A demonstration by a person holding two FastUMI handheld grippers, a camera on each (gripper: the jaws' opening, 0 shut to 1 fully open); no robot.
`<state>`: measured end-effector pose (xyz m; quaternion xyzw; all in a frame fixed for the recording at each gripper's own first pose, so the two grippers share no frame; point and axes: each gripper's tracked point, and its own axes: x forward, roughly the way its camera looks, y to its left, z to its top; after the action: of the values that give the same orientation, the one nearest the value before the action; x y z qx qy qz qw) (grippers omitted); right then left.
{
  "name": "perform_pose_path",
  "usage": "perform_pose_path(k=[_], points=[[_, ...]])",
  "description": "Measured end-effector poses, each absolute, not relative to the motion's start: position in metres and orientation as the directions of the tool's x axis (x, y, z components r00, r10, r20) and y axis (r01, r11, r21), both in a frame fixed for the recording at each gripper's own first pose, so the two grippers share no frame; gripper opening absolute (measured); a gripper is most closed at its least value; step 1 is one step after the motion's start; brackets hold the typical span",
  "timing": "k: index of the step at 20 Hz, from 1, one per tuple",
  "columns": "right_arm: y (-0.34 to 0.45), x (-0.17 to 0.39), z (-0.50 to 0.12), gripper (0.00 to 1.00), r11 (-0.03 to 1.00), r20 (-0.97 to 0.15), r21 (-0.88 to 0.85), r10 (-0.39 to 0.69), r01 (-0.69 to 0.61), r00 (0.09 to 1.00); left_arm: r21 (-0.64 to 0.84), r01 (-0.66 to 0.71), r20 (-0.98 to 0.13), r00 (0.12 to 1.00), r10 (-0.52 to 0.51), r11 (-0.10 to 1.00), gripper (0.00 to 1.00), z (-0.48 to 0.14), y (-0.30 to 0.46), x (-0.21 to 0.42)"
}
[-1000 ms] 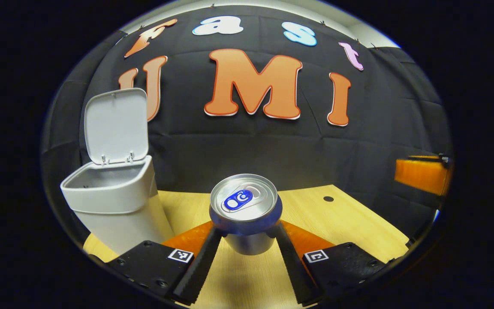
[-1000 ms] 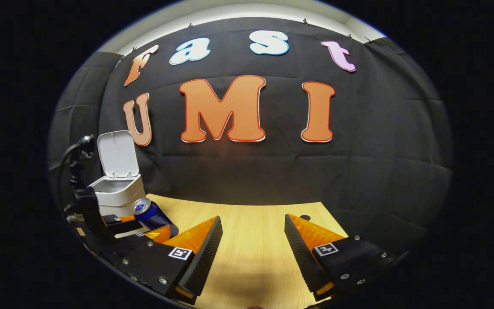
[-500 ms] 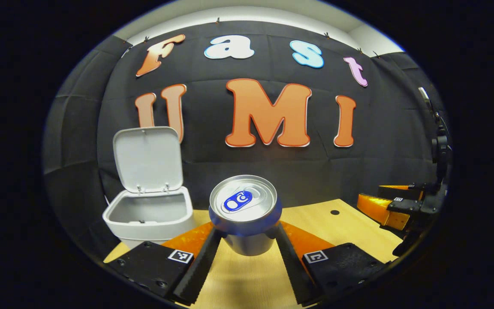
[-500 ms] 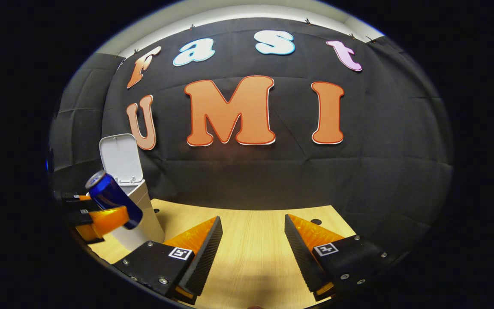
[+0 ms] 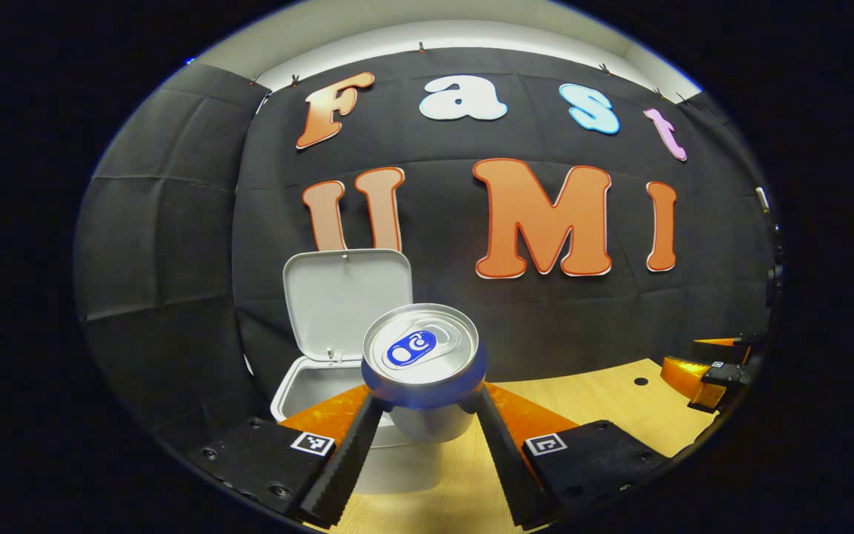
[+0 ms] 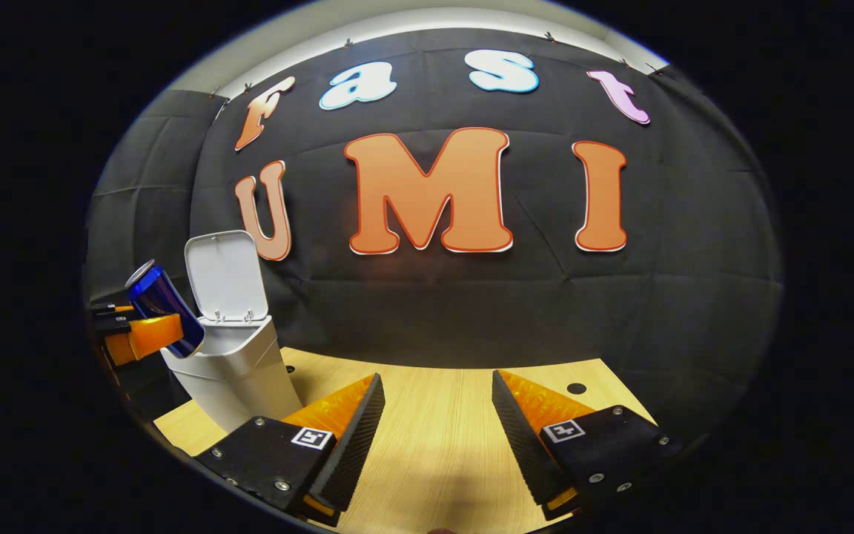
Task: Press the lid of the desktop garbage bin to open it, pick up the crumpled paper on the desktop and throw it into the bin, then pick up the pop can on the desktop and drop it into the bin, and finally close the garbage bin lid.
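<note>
My left gripper (image 5: 427,415) is shut on the pop can (image 5: 422,363), which has a silver top and a blue tab, and holds it in the air. Right behind the can stands the white garbage bin (image 5: 316,386) with its lid (image 5: 348,297) swung up and open. In the right gripper view the same blue can (image 6: 164,308) hangs tilted beside the bin (image 6: 238,371), level with its rim, held by the left gripper (image 6: 144,334). My right gripper (image 6: 438,415) is open over the wooden desk (image 6: 434,445), nothing between its fingers. The bin's inside is hidden.
The bin stands at the desk's left end, close to the black cloth wall. A small round hole (image 6: 576,389) is in the desk at the far right. In the left gripper view the right gripper (image 5: 709,371) shows at the right edge.
My left gripper has carried the can up and leftward until the open bin sits straight behind it. The right gripper stays open and has barely shifted.
</note>
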<state>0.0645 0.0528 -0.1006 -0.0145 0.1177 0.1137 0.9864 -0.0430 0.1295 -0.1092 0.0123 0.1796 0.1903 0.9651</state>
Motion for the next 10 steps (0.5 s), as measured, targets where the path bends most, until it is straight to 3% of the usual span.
perform_pose_path(k=[10], points=[[0.059, 0.061, -0.100, 0.87, 0.974, -0.246, -0.034, 0.209, -0.223, 0.947, 0.133, -0.440, -0.301, 0.836, 0.459, 0.888, 0.78, -0.109, 0.224, -0.015]])
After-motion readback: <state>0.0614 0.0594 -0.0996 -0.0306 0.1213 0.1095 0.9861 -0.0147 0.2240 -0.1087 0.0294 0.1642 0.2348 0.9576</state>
